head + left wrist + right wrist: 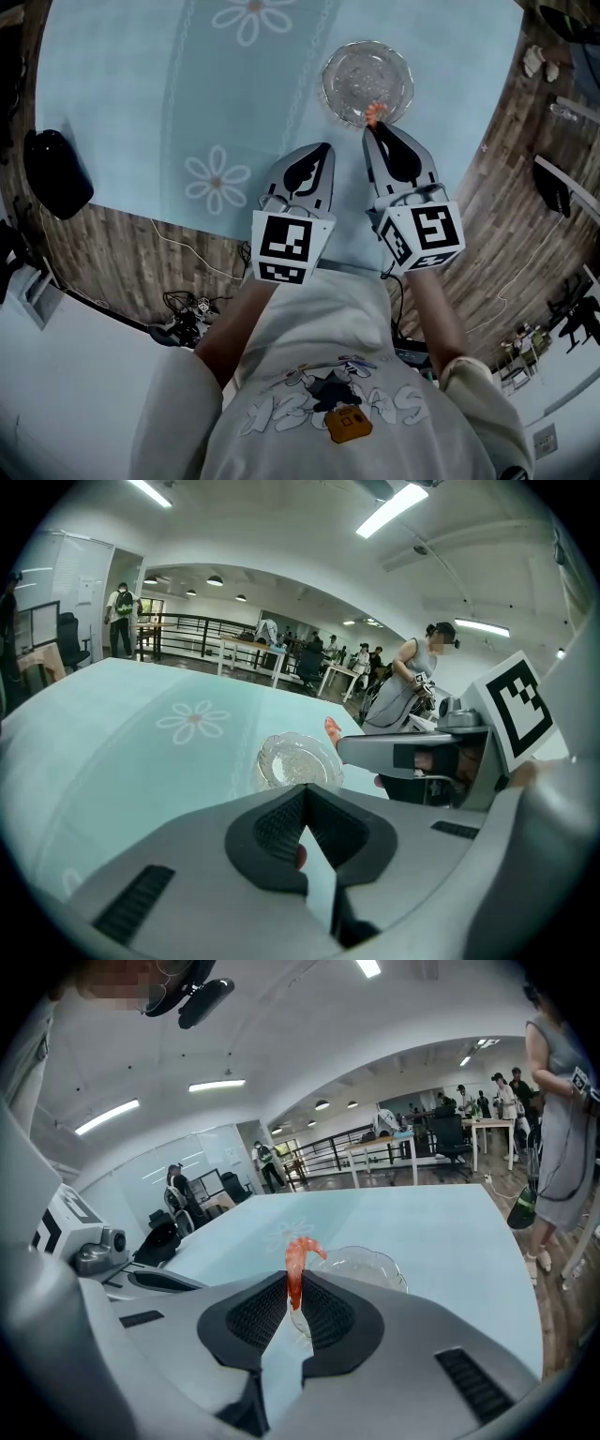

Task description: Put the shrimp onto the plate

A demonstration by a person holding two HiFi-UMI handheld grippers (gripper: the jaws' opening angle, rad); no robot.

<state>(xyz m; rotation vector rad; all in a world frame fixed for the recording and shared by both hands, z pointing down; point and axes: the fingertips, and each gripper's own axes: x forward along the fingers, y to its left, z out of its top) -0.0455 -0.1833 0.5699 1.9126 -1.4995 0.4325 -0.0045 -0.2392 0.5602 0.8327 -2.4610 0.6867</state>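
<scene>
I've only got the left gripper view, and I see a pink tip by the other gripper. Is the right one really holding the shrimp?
Observer: Yes. The right gripper view shows the right gripper shut on the shrimp, its curled end sticking up past the jaws.
Operator: Is it over the plate?
Observer: In the head view it sits at the plate's near rim, not the middle.
Operator: And my left gripper?
Observer: The left gripper hangs beside the right one over bare tablecloth, short of the plate.
</scene>
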